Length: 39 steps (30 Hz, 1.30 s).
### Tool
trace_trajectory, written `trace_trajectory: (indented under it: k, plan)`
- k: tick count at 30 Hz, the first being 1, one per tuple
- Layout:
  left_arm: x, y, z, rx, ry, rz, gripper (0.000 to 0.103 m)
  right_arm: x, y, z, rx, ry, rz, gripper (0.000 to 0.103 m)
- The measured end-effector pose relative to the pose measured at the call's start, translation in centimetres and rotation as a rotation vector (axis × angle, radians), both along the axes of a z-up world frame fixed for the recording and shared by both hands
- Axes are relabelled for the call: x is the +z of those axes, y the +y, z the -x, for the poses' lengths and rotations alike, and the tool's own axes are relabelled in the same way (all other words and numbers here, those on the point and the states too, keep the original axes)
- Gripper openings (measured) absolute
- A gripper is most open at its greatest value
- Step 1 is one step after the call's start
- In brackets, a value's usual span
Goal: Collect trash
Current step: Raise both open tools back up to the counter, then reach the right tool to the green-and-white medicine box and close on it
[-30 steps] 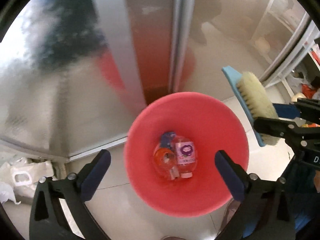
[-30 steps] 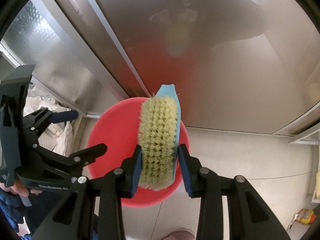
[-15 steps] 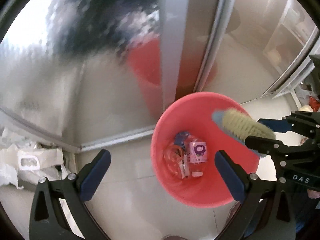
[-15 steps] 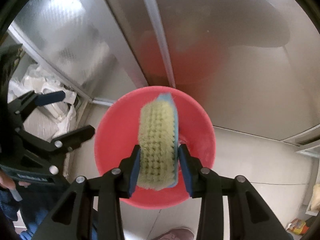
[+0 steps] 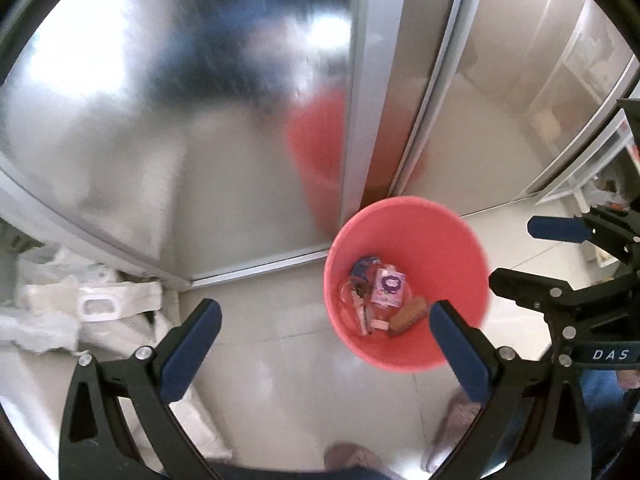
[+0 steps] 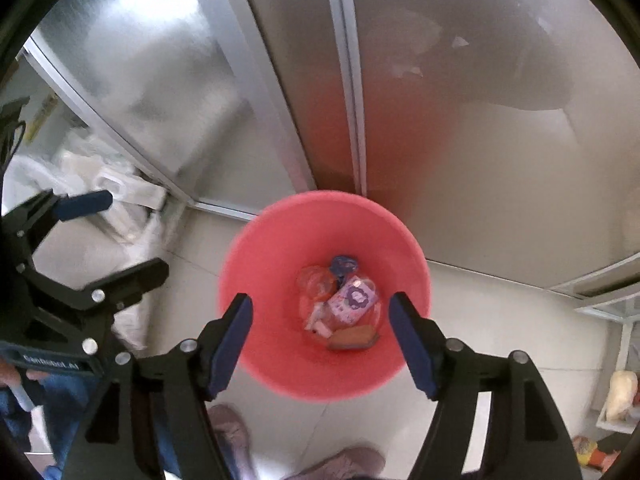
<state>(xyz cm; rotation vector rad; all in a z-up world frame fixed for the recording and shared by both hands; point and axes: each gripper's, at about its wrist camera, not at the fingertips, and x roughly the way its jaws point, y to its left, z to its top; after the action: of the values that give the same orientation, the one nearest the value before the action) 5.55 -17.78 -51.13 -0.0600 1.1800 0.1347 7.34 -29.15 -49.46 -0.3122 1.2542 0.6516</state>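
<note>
A red bucket (image 6: 248, 248) stands on the tiled floor against frosted sliding doors; it also shows in the left wrist view (image 5: 452, 240). At its bottom lie several pieces of trash: a scrub brush (image 6: 352, 337) (image 5: 408, 315), a purple-labelled packet (image 6: 352, 300) (image 5: 387, 288), an orange wrapper (image 6: 316, 282) and a blue scrap (image 6: 342, 265). My right gripper (image 6: 322, 340) is open and empty above the bucket. My left gripper (image 5: 320, 352) is open and empty, left of the bucket above the floor.
Frosted sliding doors (image 6: 460, 120) rise behind the bucket. White plastic bags (image 5: 92, 308) lie on the floor at the left. A shelf unit (image 6: 616, 320) with items stands at the right. The person's feet (image 6: 340, 460) are just below the bucket.
My right gripper has opened and the scrub brush has dropped into the bucket. My left gripper has swung further left, away from the bucket.
</note>
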Motion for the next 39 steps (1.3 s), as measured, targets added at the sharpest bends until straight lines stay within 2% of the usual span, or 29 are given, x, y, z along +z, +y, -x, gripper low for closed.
trace_trajectory:
  k: [6,10,12,17,22,27,31,35,39]
  plan:
    - [11.9,0.5,0.7,0.041,0.009,0.012,0.103,11.7,0.2,0.4,0.022,0.014,-0.001,0.071]
    - [20.5,0.4,0.8,0.053,-0.012,0.013,0.103,20.1,0.6,0.6,0.054,-0.007,-0.023,0.072]
    - [24.5,0.3,1.0,0.069,-0.027,0.004,0.103,24.0,0.8,0.7,0.078,-0.012,-0.037,0.075]
    - [32.8,0.3,1.4,0.126,-0.061,0.0,0.103,32.6,0.9,0.4,0.12,-0.046,-0.05,0.077]
    - [39.0,1.3,1.9,0.159,-0.079,-0.004,0.103,39.3,1.4,-0.3,0.15,-0.088,-0.052,0.091]
    - [42.2,4.2,1.8,0.187,-0.084,-0.029,0.103,42.7,3.9,-1.0,0.186,-0.124,-0.056,0.101]
    - [44.4,8.0,1.1,0.219,-0.102,-0.007,0.103,43.3,7.2,-1.4,0.209,-0.124,-0.046,0.102]
    - [45.5,12.9,-0.1,0.239,-0.103,-0.017,0.103,43.4,11.4,-2.1,0.23,-0.144,-0.036,0.102]
    - [46.2,18.1,-0.8,0.268,-0.096,-0.018,0.103,43.4,16.2,-3.8,0.266,-0.119,-0.036,0.102]
